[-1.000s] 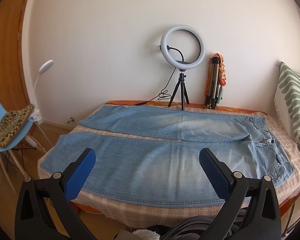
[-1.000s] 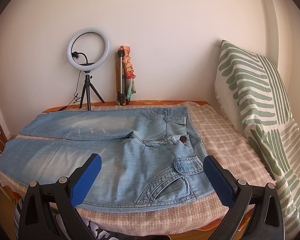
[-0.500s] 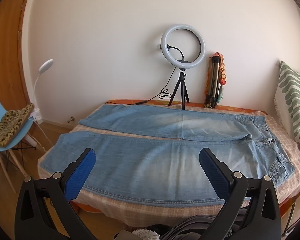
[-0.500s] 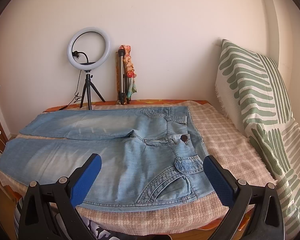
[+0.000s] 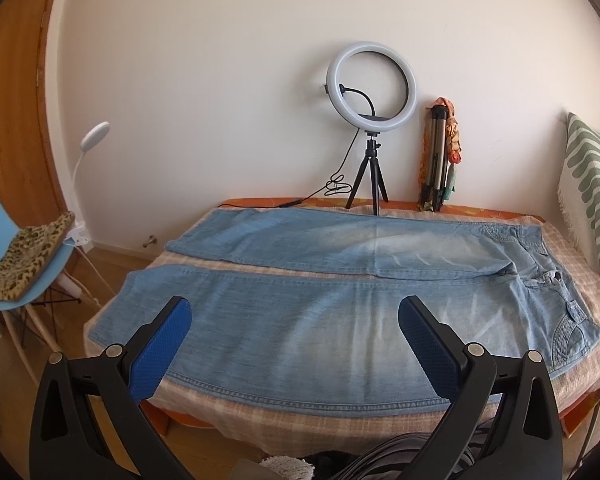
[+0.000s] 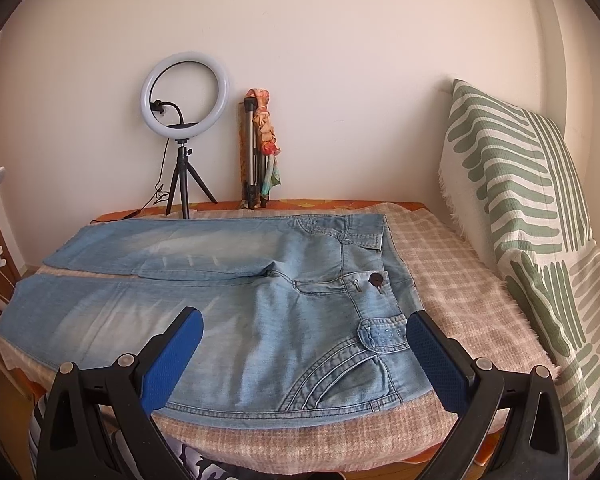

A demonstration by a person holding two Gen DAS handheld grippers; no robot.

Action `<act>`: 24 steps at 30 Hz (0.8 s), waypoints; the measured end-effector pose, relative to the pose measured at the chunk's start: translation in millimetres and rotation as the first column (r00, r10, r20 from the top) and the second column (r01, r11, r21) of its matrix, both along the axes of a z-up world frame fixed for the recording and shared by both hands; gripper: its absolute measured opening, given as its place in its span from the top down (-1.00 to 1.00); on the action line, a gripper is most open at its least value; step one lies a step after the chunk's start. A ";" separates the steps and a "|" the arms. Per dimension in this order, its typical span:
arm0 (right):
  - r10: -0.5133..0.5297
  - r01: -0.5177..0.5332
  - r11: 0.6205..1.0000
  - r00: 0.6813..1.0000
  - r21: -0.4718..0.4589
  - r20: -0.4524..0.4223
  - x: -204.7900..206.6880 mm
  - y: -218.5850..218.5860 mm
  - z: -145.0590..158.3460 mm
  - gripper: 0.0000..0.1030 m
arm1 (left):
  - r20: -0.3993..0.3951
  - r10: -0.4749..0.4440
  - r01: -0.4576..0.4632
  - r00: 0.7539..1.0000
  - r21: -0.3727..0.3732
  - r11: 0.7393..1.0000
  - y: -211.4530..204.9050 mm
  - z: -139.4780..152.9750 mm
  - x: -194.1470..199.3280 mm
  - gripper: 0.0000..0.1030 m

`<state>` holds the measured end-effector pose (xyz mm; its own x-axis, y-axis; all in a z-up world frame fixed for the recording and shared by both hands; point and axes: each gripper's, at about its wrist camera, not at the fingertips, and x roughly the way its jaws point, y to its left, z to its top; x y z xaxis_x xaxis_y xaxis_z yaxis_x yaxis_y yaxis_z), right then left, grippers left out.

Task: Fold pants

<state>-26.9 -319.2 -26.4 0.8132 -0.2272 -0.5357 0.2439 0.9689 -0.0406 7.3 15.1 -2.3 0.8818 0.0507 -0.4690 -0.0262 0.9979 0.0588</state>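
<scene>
Light blue jeans (image 5: 300,320) lie spread flat on the checked bed cover (image 5: 308,420), legs to the left, waist to the right. In the right wrist view the jeans (image 6: 260,300) show their waist, button and front pocket. My left gripper (image 5: 294,312) is open and empty, held above the near leg close to the bed's front edge. My right gripper (image 6: 306,326) is open and empty, held above the hip and pocket area near the front edge. Neither touches the fabric.
A ring light on a tripod (image 5: 372,120) and a folded tripod (image 5: 438,160) stand against the back wall. A green striped pillow (image 6: 520,220) leans at the right. A blue chair with a leopard cushion (image 5: 24,256) stands left of the bed.
Both grippers have drifted slightly forward toward the jeans. The jeans have not moved and both grippers remain open.
</scene>
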 end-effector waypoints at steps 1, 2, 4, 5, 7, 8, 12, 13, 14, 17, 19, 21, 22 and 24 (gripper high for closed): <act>0.005 -0.005 1.000 1.000 -0.011 -0.004 2.0 0.9 0.2 -0.99 | 0.001 0.004 -0.004 1.000 0.006 1.000 0.9 0.5 1.3 -1.00; 0.009 -0.009 1.000 1.000 -0.015 -0.005 3.8 2.0 0.4 -0.99 | 0.003 0.008 -0.008 1.000 0.009 1.000 2.1 1.0 3.0 -1.00; 0.022 -0.023 0.999 0.999 -0.037 -0.025 10.3 3.8 1.5 -0.99 | 0.006 0.013 -0.013 1.000 0.015 1.000 4.8 2.1 5.7 -1.00; 0.029 -0.030 0.999 0.999 -0.043 -0.034 13.3 4.9 2.1 -1.00 | 0.009 0.015 -0.015 1.000 0.019 1.000 6.1 2.7 7.1 -1.00; 0.043 -0.045 0.998 0.998 -0.047 -0.053 19.8 6.2 4.1 -0.99 | 0.014 0.021 -0.021 1.000 0.032 0.999 8.6 3.9 9.9 -1.00; 0.051 -0.052 0.998 0.997 -0.028 -0.051 21.1 6.3 5.8 -1.00 | 0.017 0.022 -0.023 1.000 0.037 0.999 9.8 5.0 11.4 -1.00; 0.089 -0.089 0.996 0.995 -0.002 -0.038 33.4 8.8 14.1 -1.00 | 0.032 0.030 -0.032 0.999 0.066 0.997 15.6 9.3 20.3 -1.00; 0.099 -0.099 0.995 0.995 -0.007 -0.025 38.0 10.7 17.3 -0.99 | 0.035 0.034 -0.037 0.999 0.076 0.996 17.2 10.9 23.2 -1.00; 0.107 -0.107 0.994 0.994 -0.019 -0.014 42.8 13.3 20.6 -0.99 | 0.038 0.038 -0.041 0.999 0.085 0.996 19.4 12.2 25.8 -1.00; 0.139 -0.139 0.990 0.990 -0.031 -0.010 57.9 19.5 30.4 -0.99 | 0.043 0.050 -0.054 0.998 0.106 0.993 26.5 16.8 35.4 -1.00; 0.159 -0.158 0.986 0.987 -0.049 0.002 68.5 25.3 36.9 -0.99 | 0.042 0.054 -0.059 0.998 0.114 0.992 31.3 19.5 42.3 -1.00; 0.177 -0.177 0.982 0.984 -0.061 0.005 81.1 31.2 43.0 -0.99 | 0.039 0.052 -0.057 0.998 0.120 0.991 35.6 21.3 50.7 -1.00; 0.189 -0.188 0.980 0.982 -0.061 0.004 88.0 34.2 46.5 -0.99 | 0.033 0.049 -0.053 0.998 0.125 0.991 37.9 21.7 55.4 -1.00; 0.214 -0.214 0.975 0.977 -0.056 0.000 101.4 38.8 52.7 -0.99 | 0.020 0.045 -0.048 0.999 0.129 0.990 43.7 22.0 66.3 -1.00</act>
